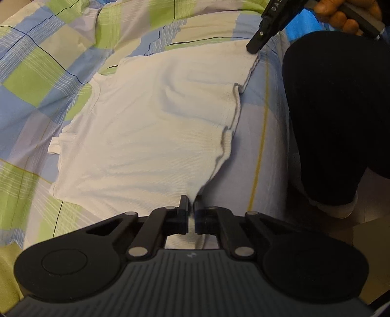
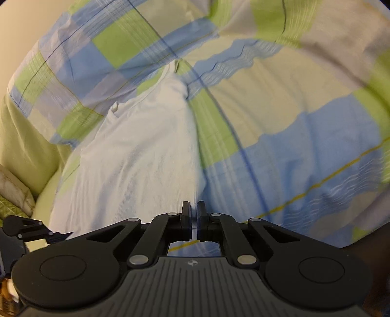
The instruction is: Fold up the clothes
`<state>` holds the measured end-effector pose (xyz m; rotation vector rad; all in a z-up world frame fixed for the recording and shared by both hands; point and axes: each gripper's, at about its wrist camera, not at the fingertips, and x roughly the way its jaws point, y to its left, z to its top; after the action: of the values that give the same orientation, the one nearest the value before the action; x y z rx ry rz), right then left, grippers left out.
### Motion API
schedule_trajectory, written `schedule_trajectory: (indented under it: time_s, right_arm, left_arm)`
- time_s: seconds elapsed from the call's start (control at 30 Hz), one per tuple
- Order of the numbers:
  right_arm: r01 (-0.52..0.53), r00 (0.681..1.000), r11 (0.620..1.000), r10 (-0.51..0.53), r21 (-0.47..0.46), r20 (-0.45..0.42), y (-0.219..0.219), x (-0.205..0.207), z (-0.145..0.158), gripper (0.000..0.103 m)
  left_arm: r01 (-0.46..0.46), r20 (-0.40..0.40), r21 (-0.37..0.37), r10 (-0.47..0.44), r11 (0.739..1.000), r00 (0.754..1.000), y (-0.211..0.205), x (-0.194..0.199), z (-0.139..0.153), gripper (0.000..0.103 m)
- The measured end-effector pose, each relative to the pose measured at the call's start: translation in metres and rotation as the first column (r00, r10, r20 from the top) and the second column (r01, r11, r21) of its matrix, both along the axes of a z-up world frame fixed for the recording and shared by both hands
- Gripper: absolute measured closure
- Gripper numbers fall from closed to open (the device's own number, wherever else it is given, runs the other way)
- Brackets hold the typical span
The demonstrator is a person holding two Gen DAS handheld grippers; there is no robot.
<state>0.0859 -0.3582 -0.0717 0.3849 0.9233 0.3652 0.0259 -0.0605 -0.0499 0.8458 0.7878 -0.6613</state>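
A white shirt (image 1: 151, 126) lies spread on a bed covered by a checked sheet (image 1: 36, 73) of blue, green and cream squares. The left gripper (image 1: 191, 203) has its jaws drawn almost together on the near hem corner of the shirt, with a fold of white cloth pinched between them. The right gripper (image 2: 192, 209) is likewise narrowed onto the shirt's edge, a thin strip of fabric showing between its jaws; in the left wrist view its dark tip (image 1: 253, 47) meets the far corner of the same hem, held by a hand (image 1: 341, 17) at the upper right. The hem between the two grippers runs wavy and slightly lifted. A leg (image 1: 336, 109) in dark clothing stands just beside the bed at the right. In the right wrist view the shirt stretches away from the jaws toward its collar, and a pillow (image 2: 14, 190) lies at the far left.
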Motion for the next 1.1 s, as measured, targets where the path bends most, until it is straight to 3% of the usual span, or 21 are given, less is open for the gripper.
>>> schedule_trajectory:
  time_s: [0.1, 0.23, 0.3, 0.43, 0.53, 0.6, 0.7, 0.77, 0.83, 0.97, 1.0, 1.1]
  right_arm:
    - [-0.001, 0.999, 0.991, 0.007, -0.134, 0.044, -0.007, -0.018, 0.020, 0.099]
    - [-0.048, 0.998, 0.991, 0.043, -0.128, -0.042, -0.007, -0.021, 0.001, 0.098]
    - [-0.026, 0.999, 0.989, 0.022, -0.145, -0.033, -0.007, -0.022, 0.001, 0.090]
    - [0.004, 0.998, 0.991, 0.003, -0.137, 0.056, -0.008, -0.014, 0.018, 0.087]
    - [-0.047, 0.992, 0.990, 0.061, -0.131, 0.108, 0.002, 0.017, 0.028, 0.083]
    - [-0.086, 0.985, 0.987, 0.105, -0.136, 0.140, 0.013, 0.044, 0.030, 0.083]
    - [-0.138, 0.971, 0.980, 0.163, -0.141, 0.177, 0.028, 0.085, 0.032, 0.080]
    - [-0.160, 0.965, 0.978, 0.184, -0.136, 0.186, 0.036, 0.115, 0.029, 0.075]
    - [-0.170, 0.963, 0.977, 0.192, -0.125, 0.190, 0.042, 0.143, 0.025, 0.063]
    - [-0.148, 0.970, 0.984, 0.164, -0.102, 0.181, 0.047, 0.194, 0.012, 0.061]
    - [-0.152, 0.972, 0.984, 0.165, -0.092, 0.167, 0.048, 0.206, 0.006, 0.061]
    - [-0.198, 0.975, 0.980, 0.197, -0.005, 0.106, 0.053, 0.229, -0.014, 0.060]
  left_arm:
    - [-0.002, -0.038, -0.015, 0.002, 1.000, 0.999, 0.005, -0.005, 0.008, 0.103]
    - [-0.006, -0.086, -0.010, 0.005, 1.000, 0.996, 0.010, -0.007, 0.004, 0.102]
    - [-0.007, -0.102, 0.000, 0.007, 1.000, 0.995, 0.010, -0.007, 0.002, 0.096]
    - [-0.040, -0.144, -0.125, 0.022, 0.991, 0.989, 0.024, -0.005, 0.023, 0.087]
    - [-0.137, -0.113, -0.196, 0.116, 0.971, 0.987, 0.041, 0.014, 0.035, 0.082]
    - [-0.216, -0.081, -0.237, 0.203, 0.947, 0.976, 0.053, 0.033, 0.042, 0.082]
    - [-0.340, -0.060, -0.298, 0.338, 0.892, 0.939, 0.074, 0.071, 0.045, 0.075]
    - [-0.414, -0.069, -0.330, 0.416, 0.849, 0.907, 0.089, 0.100, 0.043, 0.074]
    - [-0.481, -0.085, -0.354, 0.484, 0.802, 0.871, 0.106, 0.130, 0.039, 0.072]
    - [-0.579, -0.145, -0.418, 0.577, 0.700, 0.804, 0.135, 0.182, 0.031, 0.068]
    - [-0.591, -0.159, -0.429, 0.587, 0.683, 0.794, 0.140, 0.192, 0.029, 0.065]
    - [-0.603, -0.174, -0.433, 0.594, 0.670, 0.785, 0.144, 0.210, 0.019, 0.062]
